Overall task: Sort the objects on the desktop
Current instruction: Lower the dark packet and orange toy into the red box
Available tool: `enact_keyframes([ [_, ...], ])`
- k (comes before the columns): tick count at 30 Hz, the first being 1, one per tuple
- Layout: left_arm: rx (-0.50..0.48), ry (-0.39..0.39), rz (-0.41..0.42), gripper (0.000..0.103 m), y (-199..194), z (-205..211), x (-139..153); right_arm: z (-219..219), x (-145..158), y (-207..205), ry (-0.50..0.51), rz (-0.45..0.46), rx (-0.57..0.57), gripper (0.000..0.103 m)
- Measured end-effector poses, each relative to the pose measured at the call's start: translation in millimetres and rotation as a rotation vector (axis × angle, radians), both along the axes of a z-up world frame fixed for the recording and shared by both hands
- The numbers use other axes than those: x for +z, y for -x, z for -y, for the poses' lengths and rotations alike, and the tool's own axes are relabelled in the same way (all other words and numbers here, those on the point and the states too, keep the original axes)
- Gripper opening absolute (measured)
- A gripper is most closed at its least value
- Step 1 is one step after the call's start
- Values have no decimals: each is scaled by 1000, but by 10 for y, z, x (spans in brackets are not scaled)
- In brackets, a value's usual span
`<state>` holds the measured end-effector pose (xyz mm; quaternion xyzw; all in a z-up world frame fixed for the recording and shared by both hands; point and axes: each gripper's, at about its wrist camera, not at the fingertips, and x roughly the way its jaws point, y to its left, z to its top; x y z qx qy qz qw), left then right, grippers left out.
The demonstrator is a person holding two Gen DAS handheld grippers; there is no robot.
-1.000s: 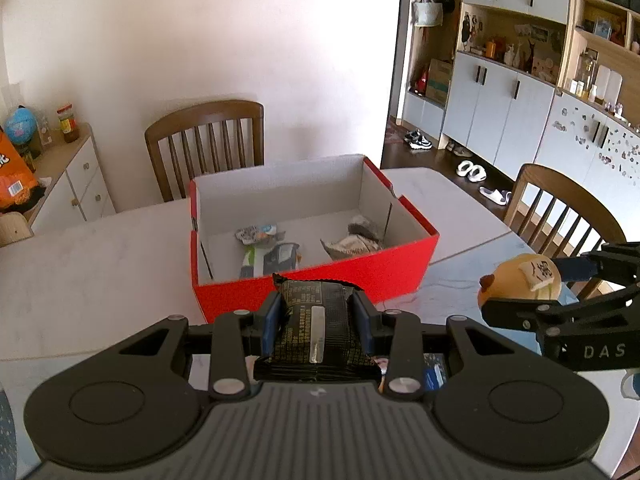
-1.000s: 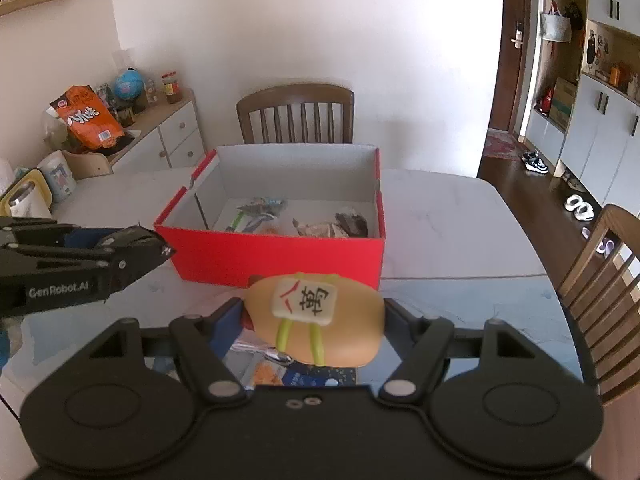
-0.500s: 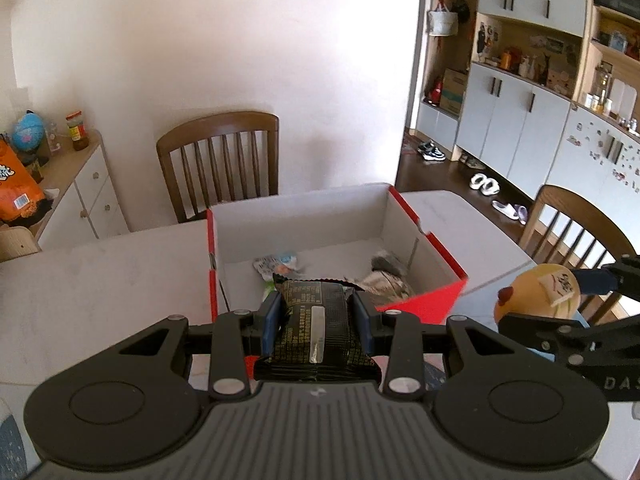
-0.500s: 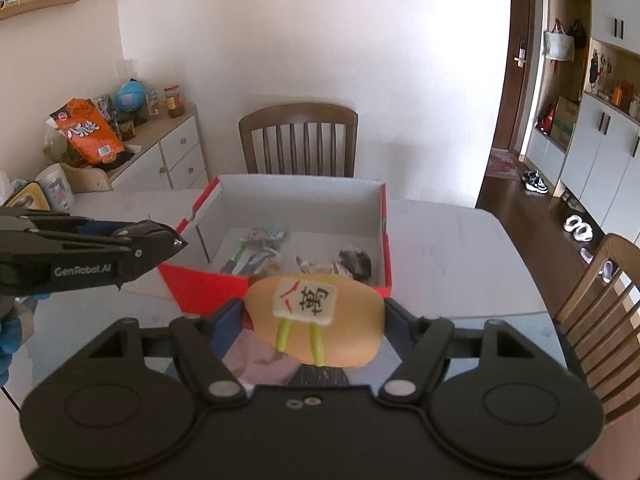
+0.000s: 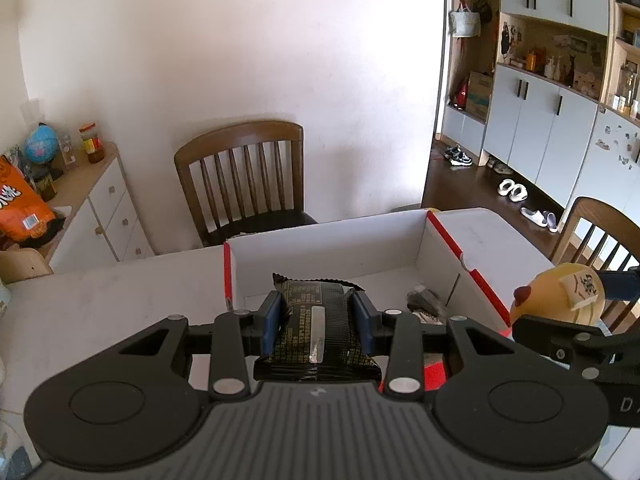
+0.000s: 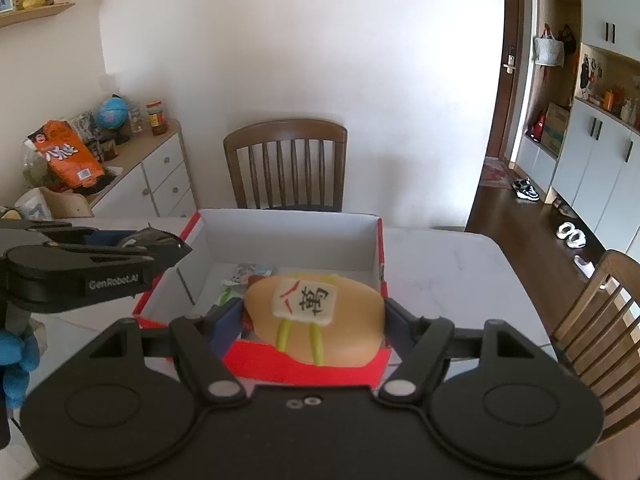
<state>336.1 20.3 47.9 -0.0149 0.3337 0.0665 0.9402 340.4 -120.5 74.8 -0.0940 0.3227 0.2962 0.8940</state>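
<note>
Left wrist view: a black snack packet (image 5: pixel 316 320) is clamped in the left gripper (image 5: pixel 317 316) over the red box (image 5: pixel 452 236) at frame centre. The right gripper (image 6: pixel 310 320) is closed on a yellow toy (image 6: pixel 316 316) above the box's near wall. Each should be lowered inside the walls before being released.

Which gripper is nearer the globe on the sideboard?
Left. The left gripper is at the box's left end, on the globe's side; the right gripper is farther right.
</note>
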Motion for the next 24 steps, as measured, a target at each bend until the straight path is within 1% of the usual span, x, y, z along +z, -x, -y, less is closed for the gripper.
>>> enact_keyframes([
  [11,4,4,-92,37,-418,-177,-123,-263,-101,-234,65,-19,3,73],
  [19,-35,18,-186,37,-685,-249,-249,-462,-233,-414,109,-81,18,73],
  [24,-43,28,-220,37,-840,-302,-297,-526,-301,-507,121,-108,17,73],
])
